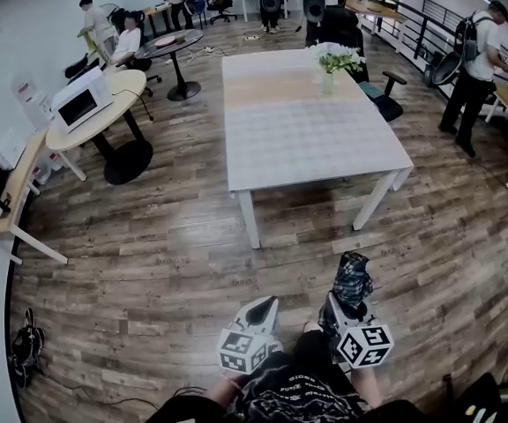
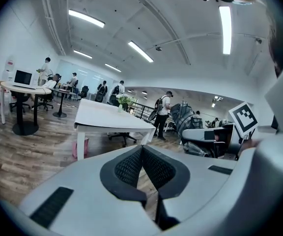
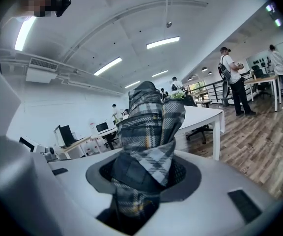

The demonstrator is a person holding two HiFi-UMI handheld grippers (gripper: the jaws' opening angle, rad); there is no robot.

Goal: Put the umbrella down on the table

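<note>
A folded plaid umbrella (image 3: 149,132) stands upright between the pads of my right gripper (image 3: 146,173), which is shut on its lower part. In the head view the umbrella (image 1: 353,280) sticks up from the right gripper (image 1: 347,307), low in the picture above the wooden floor. The white table (image 1: 307,148) stands ahead, apart from both grippers. My left gripper (image 1: 261,311) is beside the right one. Its pads meet at the tip with nothing between them (image 2: 142,149). The table (image 2: 107,118) appears ahead in the left gripper view, with the umbrella (image 2: 183,118) off to the right.
A vase of flowers (image 1: 329,64) stands at the table's far end, with an office chair (image 1: 384,93) beside it. A round table with a microwave (image 1: 82,104) is at left. A person (image 1: 476,64) stands at right. A black bag (image 1: 25,346) lies on the floor.
</note>
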